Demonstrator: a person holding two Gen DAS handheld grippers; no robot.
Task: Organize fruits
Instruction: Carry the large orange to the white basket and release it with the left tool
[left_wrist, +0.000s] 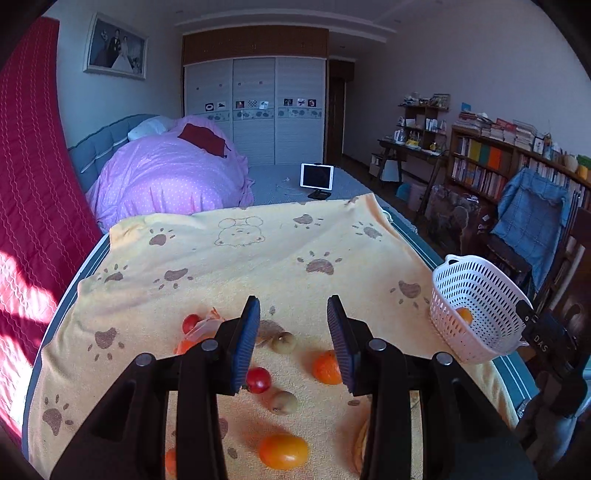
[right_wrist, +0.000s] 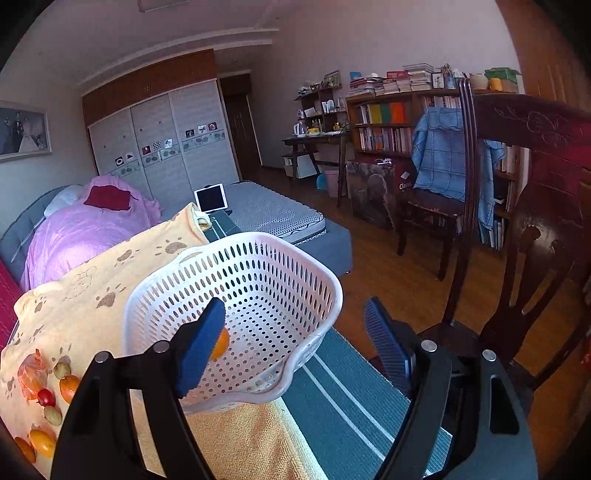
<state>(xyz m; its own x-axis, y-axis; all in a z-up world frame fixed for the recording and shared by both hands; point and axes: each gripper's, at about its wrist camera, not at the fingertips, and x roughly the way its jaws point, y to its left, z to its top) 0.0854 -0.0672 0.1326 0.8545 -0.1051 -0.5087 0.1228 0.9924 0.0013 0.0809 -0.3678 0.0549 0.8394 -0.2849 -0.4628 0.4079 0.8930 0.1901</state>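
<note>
**While one fruit sits in the basket, the rest wait on the towel**

Since the white basket (right_wrist: 236, 295) rests at the towel's corner, half over the bed's edge, it is reachable from both hands. One orange fruit (right_wrist: 221, 345) lies on its floor, partly behind the right gripper's (right_wrist: 295, 343) left pad. That claw stands wide apart, nothing between the pads; I judge it has let the fruit go.

Left wrist view: the left gripper (left_wrist: 293, 345) hovers above the yellow paw-print towel (left_wrist: 258, 258), jaws apart and empty. The spread:
- red fruit (left_wrist: 258, 380) at 7 o'clock of the claw's gap
- orange citrus (left_wrist: 325, 367) at 4 o'clock, partly behind the right pad
- two brownish fruits (left_wrist: 283, 342), (left_wrist: 283, 402) near 6 o'clock
- oval orange fruit (left_wrist: 283, 451) nearest the camera
- a plastic bag (left_wrist: 201, 332) with a red fruit (left_wrist: 190, 323) beside it, at 9 o'clock

Basket sits at 3 o'clock. Likely next: left picks from the cluster. The towel keeps round fruit from rolling.
</note>
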